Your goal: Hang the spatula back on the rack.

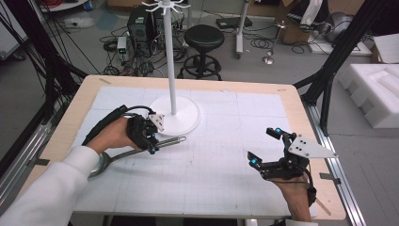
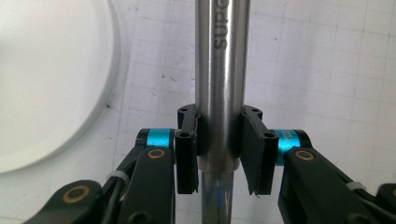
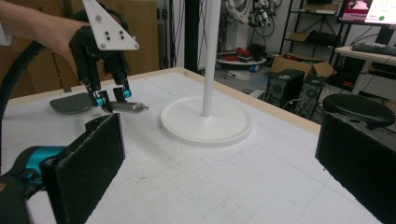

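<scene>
Steel ladle [image 1: 141, 149] lies flat on the white gridded mat of the bench [image 1: 61, 127], its bowl toward the person's left forearm and its long handle running right, ending just short of the round base of the white hanging stand [image 1: 181, 115]. In the left gripper view the handle [image 2: 220, 84] is a polished tube with stamped lettering, and the left gripper [image 1: 149, 141] has its two black jaws pressed against either side of it, clamped on the metal. The right gripper view shows the same hold from across the bench: the left gripper [image 3: 112, 95] pinches the handle low over the mat, with the bowl [image 3: 70, 102] still resting on the surface.

The step in hand looks like the pick-up: the grasp is made, but the ladle does not yet seem lifted. The stand's pole rises to a ring of hooks [image 1: 165, 6] at the top, so the likely aim is to hang the ladle there by the looped end of its handle. That calls for a clean lift, a tilt to bring the loop end upward, and a careful reach to a hook without knocking the pole.

The right gripper [image 1: 268, 149] hovers well apart on the right side of the bench, its jaws wide apart and holding nothing.
</scene>
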The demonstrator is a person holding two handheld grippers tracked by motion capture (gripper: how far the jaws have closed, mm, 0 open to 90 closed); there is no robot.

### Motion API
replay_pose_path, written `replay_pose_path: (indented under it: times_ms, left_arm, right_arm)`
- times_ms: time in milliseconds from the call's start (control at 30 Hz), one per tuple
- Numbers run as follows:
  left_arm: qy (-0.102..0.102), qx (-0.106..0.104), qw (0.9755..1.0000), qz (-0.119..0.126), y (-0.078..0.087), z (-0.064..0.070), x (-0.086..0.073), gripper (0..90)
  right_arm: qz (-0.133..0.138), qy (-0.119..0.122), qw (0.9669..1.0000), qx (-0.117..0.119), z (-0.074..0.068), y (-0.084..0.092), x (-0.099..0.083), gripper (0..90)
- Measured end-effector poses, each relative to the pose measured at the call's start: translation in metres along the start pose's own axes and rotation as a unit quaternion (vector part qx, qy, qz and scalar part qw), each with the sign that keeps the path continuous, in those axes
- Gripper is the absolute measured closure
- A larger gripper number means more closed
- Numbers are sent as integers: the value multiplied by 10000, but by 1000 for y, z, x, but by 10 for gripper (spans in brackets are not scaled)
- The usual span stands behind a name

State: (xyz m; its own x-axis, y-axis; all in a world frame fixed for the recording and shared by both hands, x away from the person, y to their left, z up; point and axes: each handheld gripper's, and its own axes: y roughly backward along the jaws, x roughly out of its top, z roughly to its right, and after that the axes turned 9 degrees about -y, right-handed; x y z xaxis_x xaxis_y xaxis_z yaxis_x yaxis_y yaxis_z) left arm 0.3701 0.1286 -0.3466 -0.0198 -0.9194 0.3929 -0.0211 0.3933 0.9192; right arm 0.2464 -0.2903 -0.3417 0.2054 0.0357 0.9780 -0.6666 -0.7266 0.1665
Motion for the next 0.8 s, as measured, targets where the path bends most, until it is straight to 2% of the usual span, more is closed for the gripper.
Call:
replay_pose_path:
  times_ms: [167, 233, 400, 467, 600, 800]
  left_arm:
    - [34, 139, 9996, 230, 15, 2, 0, 691]
    - [59, 204, 9990, 395, 24, 3, 0, 692]
    - [87, 322, 9975, 623, 41, 5, 2, 692]
    - [113, 385, 9962, 767, 48, 5, 3, 692]
    - [103, 477, 9947, 904, 59, 6, 4, 692]
    - [192, 670, 9906, 1179, 78, 6, 3, 692]
  right_arm:
    - [-19, -9, 10000, 6, 0, 0, 0, 4]
    - [-26, -2, 10000, 9, 0, -1, 0, 4]
    - [-36, -19, 10000, 15, 0, -1, 0, 4]
    - [-40, 4, 10000, 19, 0, -2, 0, 4]
    - [-50, -7, 10000, 21, -1, -2, 0, 4]
    - [-46, 0, 10000, 11, 0, -2, 0, 4]
